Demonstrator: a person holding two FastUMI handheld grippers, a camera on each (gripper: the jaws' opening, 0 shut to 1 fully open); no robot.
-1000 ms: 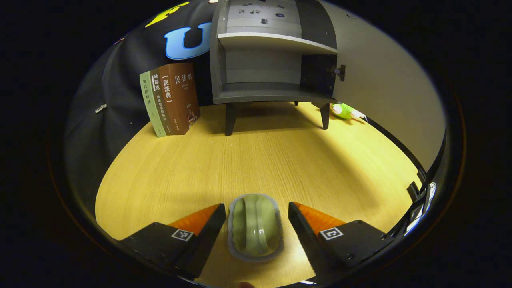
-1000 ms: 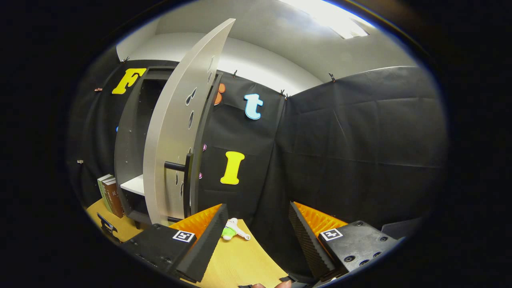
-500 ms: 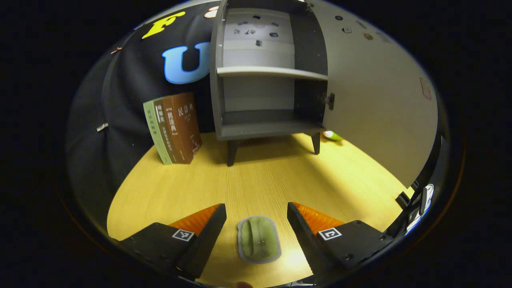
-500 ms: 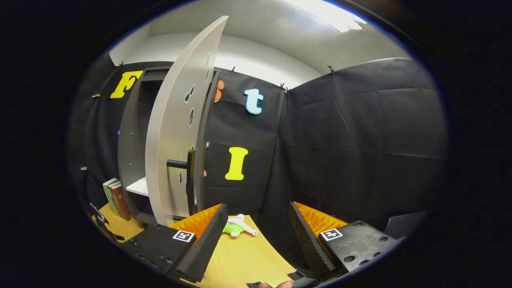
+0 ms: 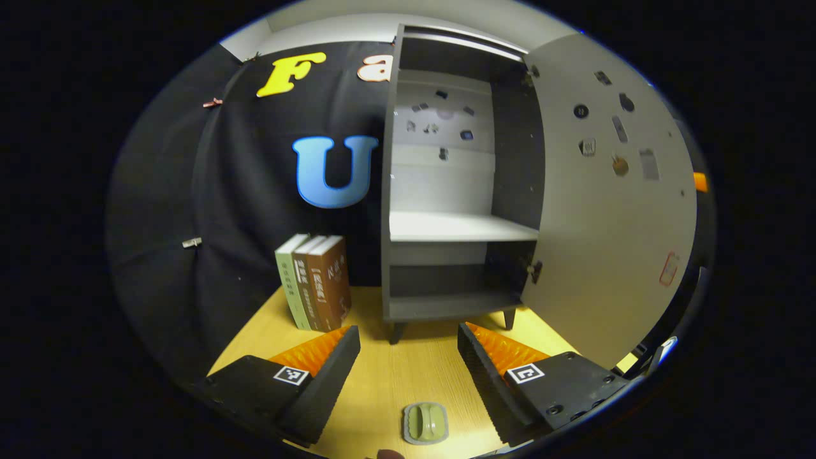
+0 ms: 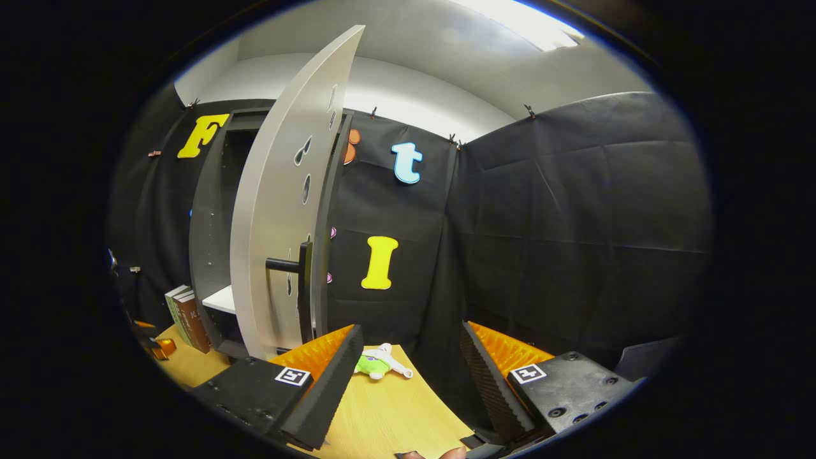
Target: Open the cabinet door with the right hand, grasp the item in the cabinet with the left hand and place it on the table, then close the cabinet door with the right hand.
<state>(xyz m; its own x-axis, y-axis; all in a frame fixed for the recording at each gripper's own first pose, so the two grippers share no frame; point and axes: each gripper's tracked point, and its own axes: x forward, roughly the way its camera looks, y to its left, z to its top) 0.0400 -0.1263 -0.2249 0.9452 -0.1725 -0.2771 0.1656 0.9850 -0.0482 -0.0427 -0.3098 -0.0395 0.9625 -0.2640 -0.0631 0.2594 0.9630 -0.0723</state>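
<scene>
With the cabinet door [image 5: 612, 210] swung wide open, we see the green item [image 5: 425, 423] lying on the table [image 5: 382, 382], near edge, between but clear of left gripper [image 5: 408, 357] fingers, spread wide, holding nothing. Right gripper [image 6: 408, 357] also wide open, empty, near door handle [image 6: 290, 268].

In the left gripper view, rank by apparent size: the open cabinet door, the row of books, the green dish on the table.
1. Pale grey cabinet door
2. Row of three upright books
3. Small green ridged dish, smallest even though nearest the camera
</scene>
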